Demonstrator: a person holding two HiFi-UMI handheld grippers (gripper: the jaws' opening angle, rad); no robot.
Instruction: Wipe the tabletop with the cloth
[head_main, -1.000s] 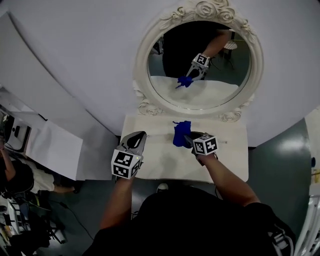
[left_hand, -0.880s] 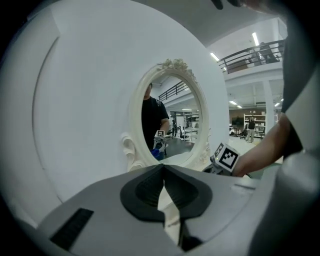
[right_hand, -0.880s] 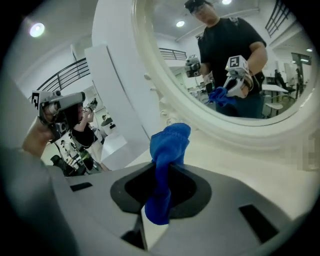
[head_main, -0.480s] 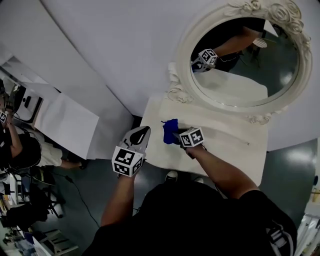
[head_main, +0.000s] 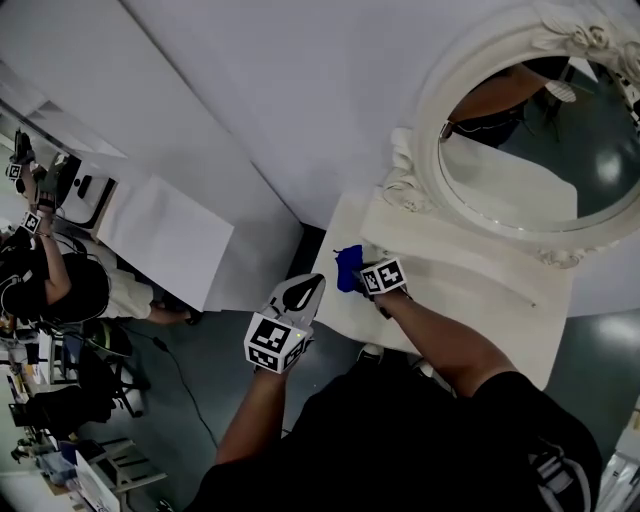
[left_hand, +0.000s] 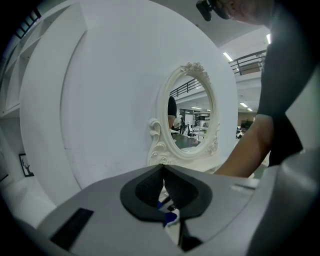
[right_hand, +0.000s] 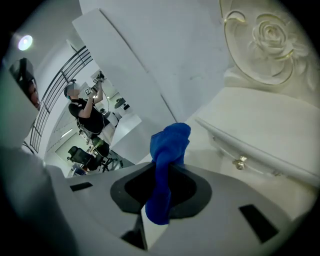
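Now, right gripper (right_hand: 164, 176) clenched on bunched blue cloth (right_hand: 170, 142) at smooth white tabletop (head_main: 470, 292), left gripper (left_hand: 163, 172) closed, empty.

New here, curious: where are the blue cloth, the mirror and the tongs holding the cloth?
blue cloth (right_hand: 171, 141): right gripper view, bunched top.
mirror (head_main: 520, 170): head view, its glass.
right tongs (right_hand: 164, 170): right gripper view, between tips.

Blue cloth (head_main: 347, 268), white tabletop (head_main: 480, 300), cream mirror frame (head_main: 405, 185), grey left gripper (head_main: 315, 282) with black-and-white marker cube (head_main: 275, 343).

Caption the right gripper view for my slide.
Right gripper clamps a crumpled blue cloth over the white dressing table.
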